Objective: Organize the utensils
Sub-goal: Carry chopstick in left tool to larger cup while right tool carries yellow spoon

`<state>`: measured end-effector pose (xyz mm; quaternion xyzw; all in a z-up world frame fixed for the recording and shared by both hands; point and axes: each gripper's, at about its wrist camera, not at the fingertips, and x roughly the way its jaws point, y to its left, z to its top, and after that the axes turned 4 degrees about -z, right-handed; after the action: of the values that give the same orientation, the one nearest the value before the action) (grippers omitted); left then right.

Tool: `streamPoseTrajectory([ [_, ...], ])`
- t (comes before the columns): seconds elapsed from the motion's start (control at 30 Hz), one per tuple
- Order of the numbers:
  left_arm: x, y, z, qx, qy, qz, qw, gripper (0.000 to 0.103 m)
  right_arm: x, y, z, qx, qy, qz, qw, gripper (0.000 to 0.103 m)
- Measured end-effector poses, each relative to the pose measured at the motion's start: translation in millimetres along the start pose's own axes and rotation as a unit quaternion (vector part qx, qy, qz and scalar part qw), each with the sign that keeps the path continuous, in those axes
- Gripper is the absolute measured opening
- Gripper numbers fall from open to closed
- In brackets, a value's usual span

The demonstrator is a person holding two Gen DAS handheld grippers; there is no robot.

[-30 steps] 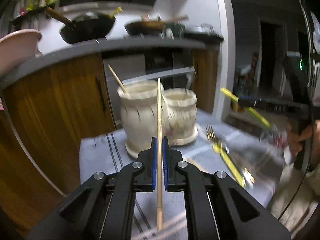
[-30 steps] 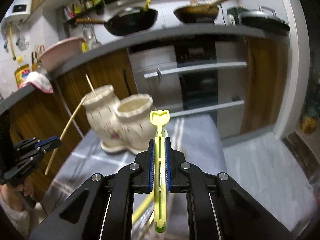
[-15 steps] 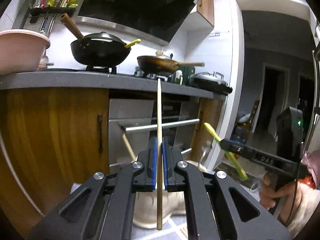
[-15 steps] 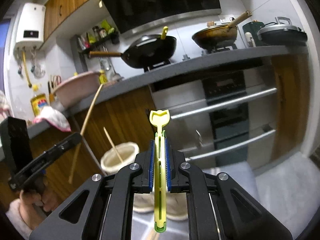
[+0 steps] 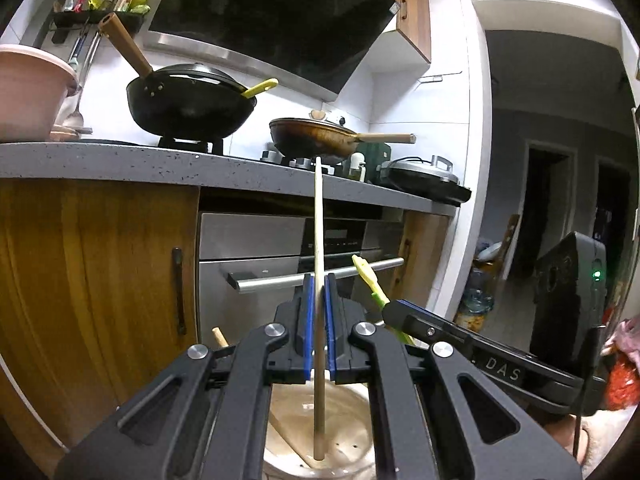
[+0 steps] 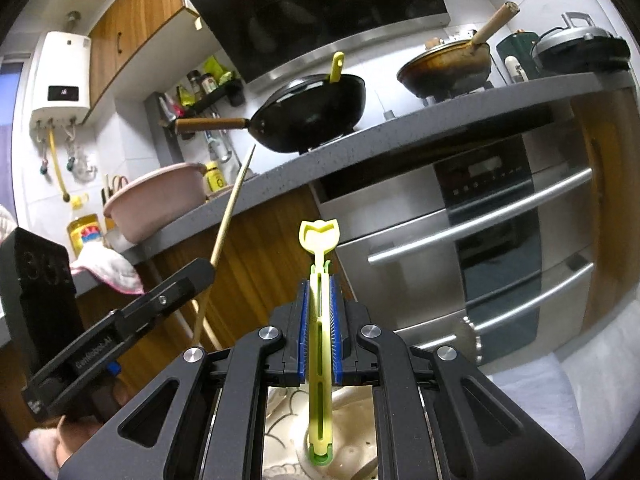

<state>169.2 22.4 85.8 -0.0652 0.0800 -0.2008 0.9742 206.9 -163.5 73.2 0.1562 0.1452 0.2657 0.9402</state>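
Two grippers, both loaded: the left gripper [image 5: 316, 328] is clamped tight on an upright wooden chopstick [image 5: 318, 260], its lower end over the cream holder [image 5: 340, 432]. The right gripper [image 6: 320, 336] pinches a yellow-green utensil handle [image 6: 320, 300], its foot just above a holder opening [image 6: 352, 440].

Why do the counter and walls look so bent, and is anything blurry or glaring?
Left wrist view: fisheye bends the countertop edge and doorway; the chopstick is sharp. Right wrist view: same curving on the oven handles; soft glare on the steel, corners dark, the yellow-green utensil crisp.
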Motion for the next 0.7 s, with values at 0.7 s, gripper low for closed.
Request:
streamPoseTrajectory([
  [0.7, -17.1, -8.2, -34.3, 0.032, 0.015, 0.025, 0.9990, 0.005, -12.0, 21.5, -31.3, -0.110, 0.032, -0.113, 0.987, 0.010],
])
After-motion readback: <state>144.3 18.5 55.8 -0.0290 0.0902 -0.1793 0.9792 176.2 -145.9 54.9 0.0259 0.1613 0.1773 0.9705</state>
